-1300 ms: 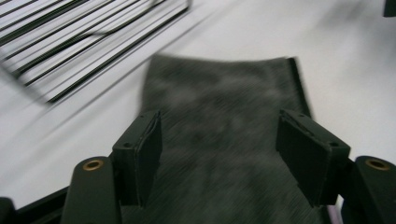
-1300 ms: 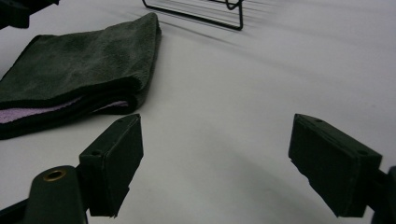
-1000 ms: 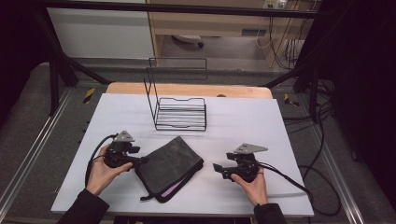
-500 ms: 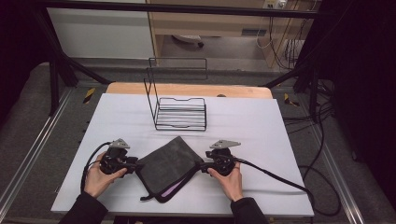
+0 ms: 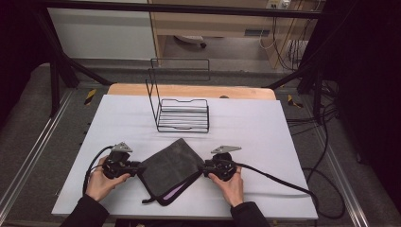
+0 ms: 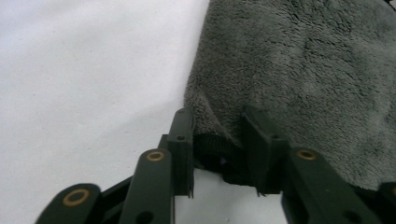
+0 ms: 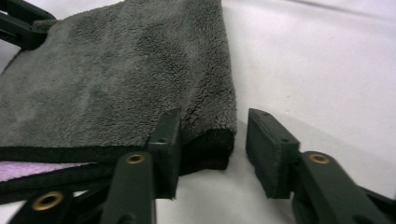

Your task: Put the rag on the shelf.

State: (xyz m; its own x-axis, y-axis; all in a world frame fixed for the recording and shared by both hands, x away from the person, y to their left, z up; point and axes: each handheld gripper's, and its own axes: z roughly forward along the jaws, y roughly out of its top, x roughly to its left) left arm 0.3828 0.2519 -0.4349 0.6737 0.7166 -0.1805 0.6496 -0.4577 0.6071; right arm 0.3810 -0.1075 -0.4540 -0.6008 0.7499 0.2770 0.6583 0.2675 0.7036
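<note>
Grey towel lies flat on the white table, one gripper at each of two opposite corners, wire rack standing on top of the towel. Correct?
Not quite. In the high view the wire rack stands on the white table behind the grey towel, apart from it, not on top. The rest holds: the left gripper and right gripper sit at opposite corners.

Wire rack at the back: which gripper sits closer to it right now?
Right, narrowly. The right gripper lies just right of and below the wire rack, at the grey towel's right corner; the left gripper is at the towel's left corner, offset further sideways.
</note>
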